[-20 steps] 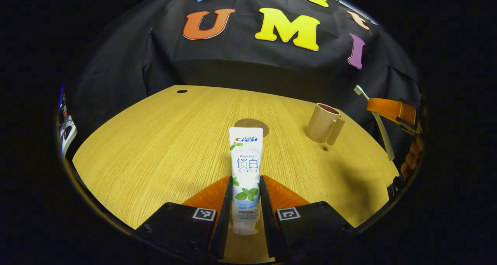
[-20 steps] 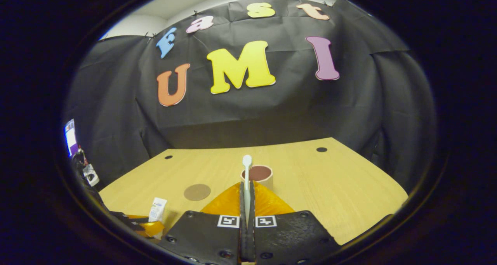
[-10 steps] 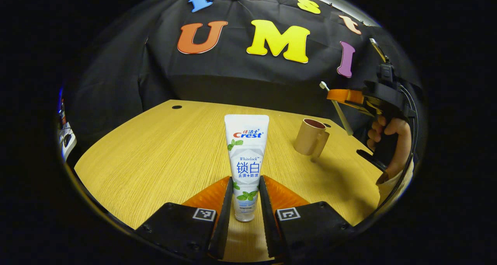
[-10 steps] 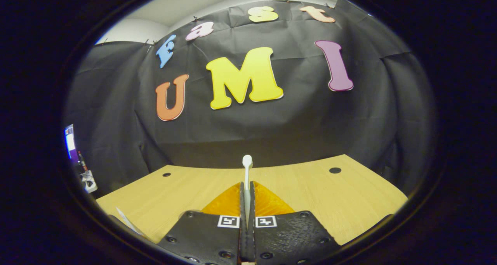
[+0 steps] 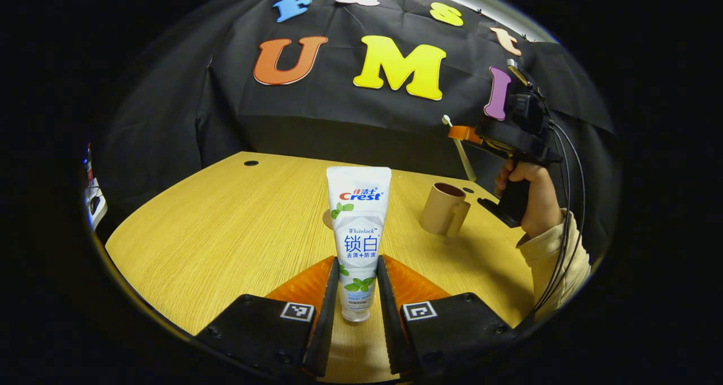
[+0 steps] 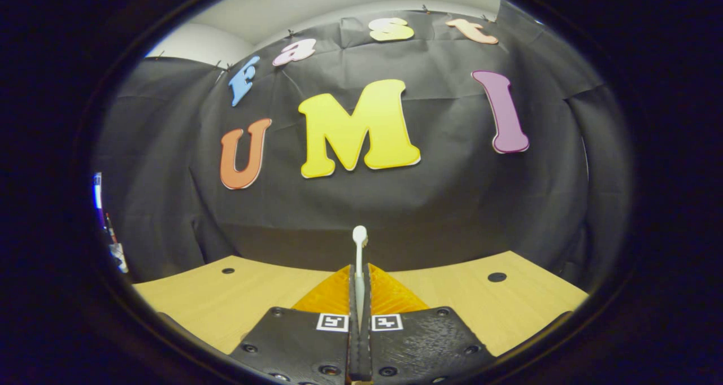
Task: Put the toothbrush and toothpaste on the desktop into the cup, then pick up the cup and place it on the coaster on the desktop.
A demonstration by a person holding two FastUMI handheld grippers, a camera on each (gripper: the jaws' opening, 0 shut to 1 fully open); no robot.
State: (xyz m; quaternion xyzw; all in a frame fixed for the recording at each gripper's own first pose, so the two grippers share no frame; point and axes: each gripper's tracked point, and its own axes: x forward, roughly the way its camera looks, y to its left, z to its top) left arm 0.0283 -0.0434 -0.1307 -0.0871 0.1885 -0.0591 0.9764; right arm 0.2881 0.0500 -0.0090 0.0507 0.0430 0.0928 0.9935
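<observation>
Left gripper (image 5: 357, 286): fingers pinch toothpaste (image 5: 357, 232), cap down, above desk (image 5: 226, 227). Right gripper (image 6: 360, 294): fingers pinch toothbrush (image 6: 359, 261), held above the cup (image 5: 443, 207). Cup upright on desk.

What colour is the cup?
Tan outside, darker reddish-brown inside. The cup shows best in the left gripper view, standing on the desktop.

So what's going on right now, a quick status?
Left gripper shut on toothpaste, tube upright. Right gripper shut on toothbrush, held above cup. Cup empty on desk; path looks clear.
</observation>
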